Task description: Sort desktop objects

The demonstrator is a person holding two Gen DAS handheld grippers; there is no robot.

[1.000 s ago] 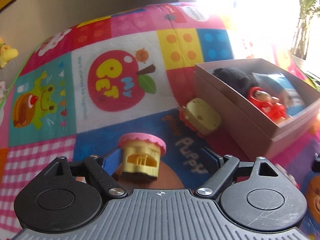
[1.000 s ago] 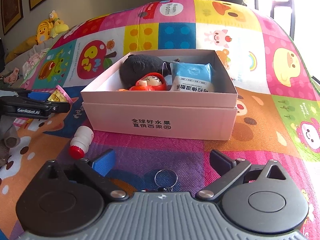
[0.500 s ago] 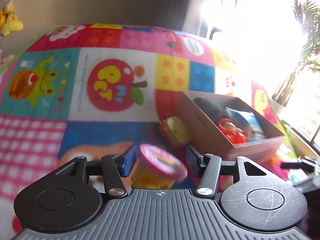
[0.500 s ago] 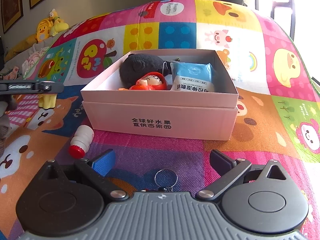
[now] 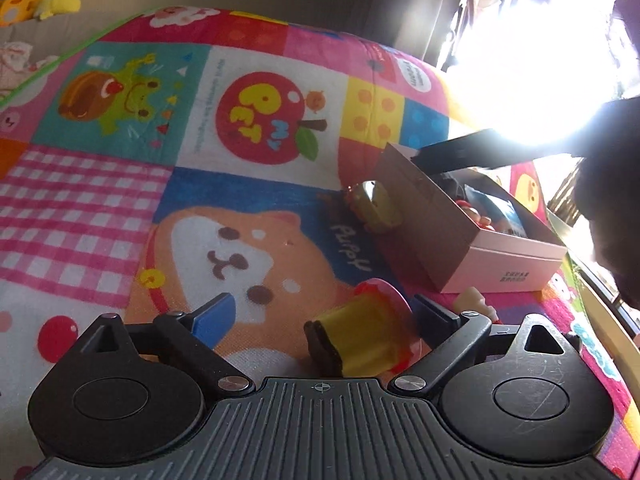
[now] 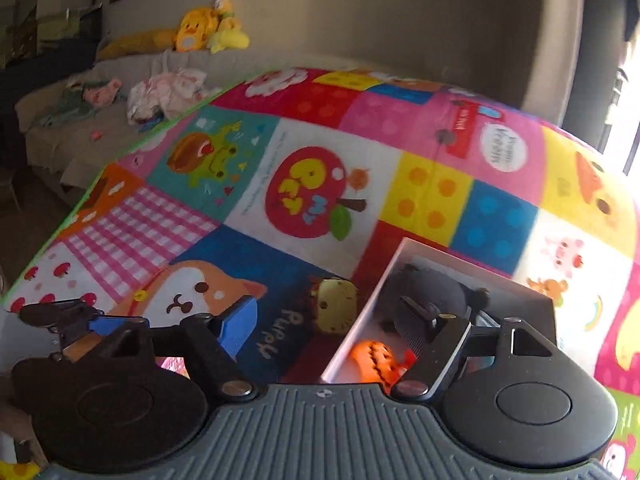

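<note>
A yellow toy with a pink lid [image 5: 362, 332] lies tipped on its side on the play mat between the jaws of my left gripper [image 5: 324, 312], which is open and not gripping it. The pink cardboard box [image 5: 516, 262] stands to the right and holds a black plush [image 6: 436, 286], a red doll [image 6: 374, 362] and a blue packet. A yellow burger-like toy [image 5: 374, 206] lies against the box's left wall; it also shows in the right wrist view [image 6: 336, 304]. My right gripper [image 6: 332, 316] is open and empty, above the box's left edge.
A small white bottle [image 5: 474, 300] lies by the box's near corner. The right gripper's arm [image 5: 472, 152] crosses above the box in the left wrist view. Plush toys [image 6: 208, 30] and clothes lie on a sofa beyond the mat.
My left gripper opened and the yellow pink-lidded toy now lies tipped on the mat between its jaws. My right gripper rose and swung left from in front of the box to over its left edge.
</note>
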